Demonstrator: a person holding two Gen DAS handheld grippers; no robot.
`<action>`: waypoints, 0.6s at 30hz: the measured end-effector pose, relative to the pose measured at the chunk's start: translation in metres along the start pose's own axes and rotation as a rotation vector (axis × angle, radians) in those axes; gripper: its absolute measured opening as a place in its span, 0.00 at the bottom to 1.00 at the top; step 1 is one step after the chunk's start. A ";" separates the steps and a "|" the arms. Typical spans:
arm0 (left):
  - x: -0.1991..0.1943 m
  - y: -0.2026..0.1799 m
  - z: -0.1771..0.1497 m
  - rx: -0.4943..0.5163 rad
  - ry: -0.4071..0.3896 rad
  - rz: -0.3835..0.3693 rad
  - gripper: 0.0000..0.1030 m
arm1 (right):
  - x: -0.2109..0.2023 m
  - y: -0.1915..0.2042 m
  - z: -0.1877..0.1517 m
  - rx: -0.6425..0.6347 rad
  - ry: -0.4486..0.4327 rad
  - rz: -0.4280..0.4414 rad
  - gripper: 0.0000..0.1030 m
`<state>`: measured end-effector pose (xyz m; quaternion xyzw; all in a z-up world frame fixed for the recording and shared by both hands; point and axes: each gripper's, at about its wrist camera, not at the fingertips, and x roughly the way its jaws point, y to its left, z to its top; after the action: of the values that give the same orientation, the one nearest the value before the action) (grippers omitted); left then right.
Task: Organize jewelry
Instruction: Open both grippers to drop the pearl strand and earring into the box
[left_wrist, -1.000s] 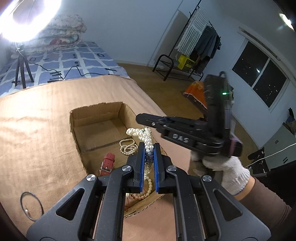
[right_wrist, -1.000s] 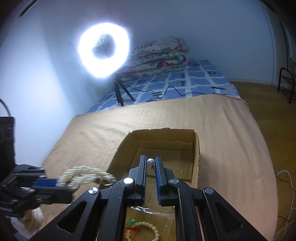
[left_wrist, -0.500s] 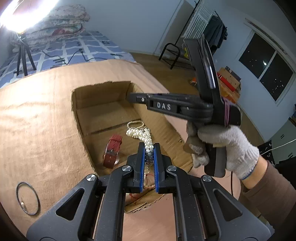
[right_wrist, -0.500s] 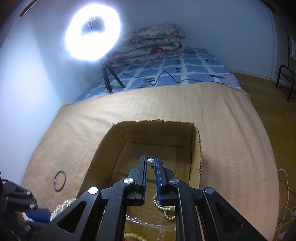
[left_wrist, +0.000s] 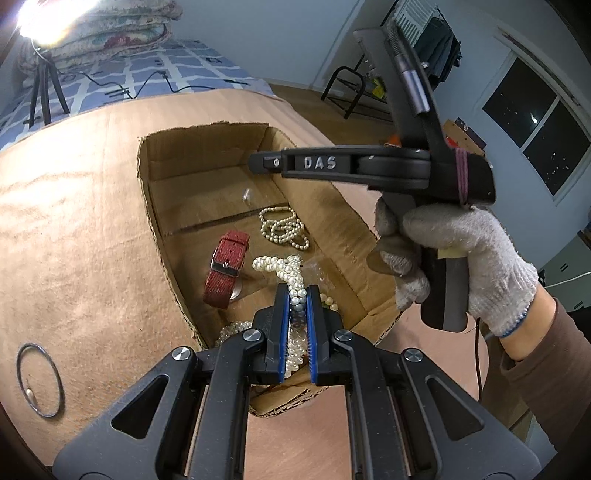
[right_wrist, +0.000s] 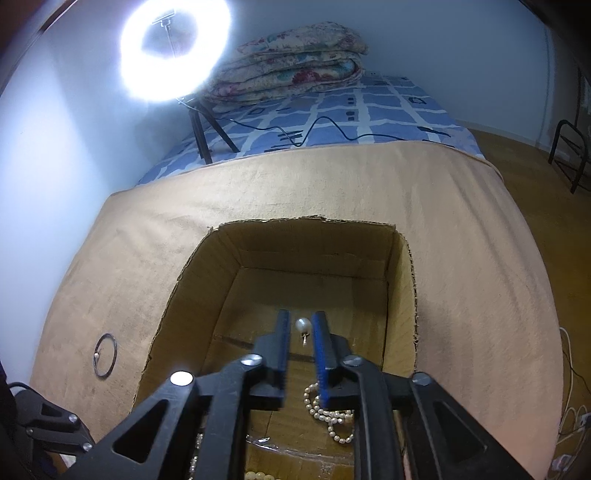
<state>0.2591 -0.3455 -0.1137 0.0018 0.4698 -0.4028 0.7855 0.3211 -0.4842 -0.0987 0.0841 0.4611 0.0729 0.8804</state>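
Both tongs have dropped lower over the box (left_wrist: 207, 155) since the earlier frames, so its inside now fills the middle of each view, and the right tongs (right_wrist: 301, 325) have just been parting their jaws. Between them a single pearl drop (right_wrist: 301, 325) shows with a gap on each side, the blue pads not pressing it; whether it is falling or already lies on the box floor I cannot tell.

Seen from the left wrist, the left tongs (left_wrist: 298, 295) sit at lower centre, clenched on a bunch of pearl strands (left_wrist: 291, 273) that run up through the pads and spill forward into the box. Ahead of them on the box floor lie a red strap (left_wrist: 225, 269) at centre left, a smaller coil of beads (left_wrist: 284, 229) above it, and more pearls under the tongs at the near wall. A gloved hand (left_wrist: 458, 254) at right holds the right tongs' handle, its arm reaching leftward over the box's right wall.

Outside the box, a thin ring (left_wrist: 38, 380) lies on the tan cloth (left_wrist: 74, 229) at lower left. From the right wrist the same ring (right_wrist: 105, 354) shows at left, the bead coil (right_wrist: 332, 413) at lower centre, and a ring light (right_wrist: 173, 48) glares at upper left.
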 end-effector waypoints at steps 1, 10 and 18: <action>0.000 0.000 0.000 -0.001 -0.001 -0.002 0.06 | -0.001 -0.001 0.000 0.005 -0.003 -0.002 0.27; -0.013 -0.005 -0.001 0.015 -0.025 -0.017 0.57 | -0.021 -0.007 -0.002 0.047 -0.069 -0.025 0.71; -0.027 -0.004 -0.002 0.014 -0.040 -0.005 0.58 | -0.040 -0.001 -0.003 0.045 -0.103 -0.064 0.85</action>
<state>0.2485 -0.3300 -0.0934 -0.0019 0.4512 -0.4081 0.7937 0.2965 -0.4932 -0.0686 0.0928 0.4191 0.0298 0.9027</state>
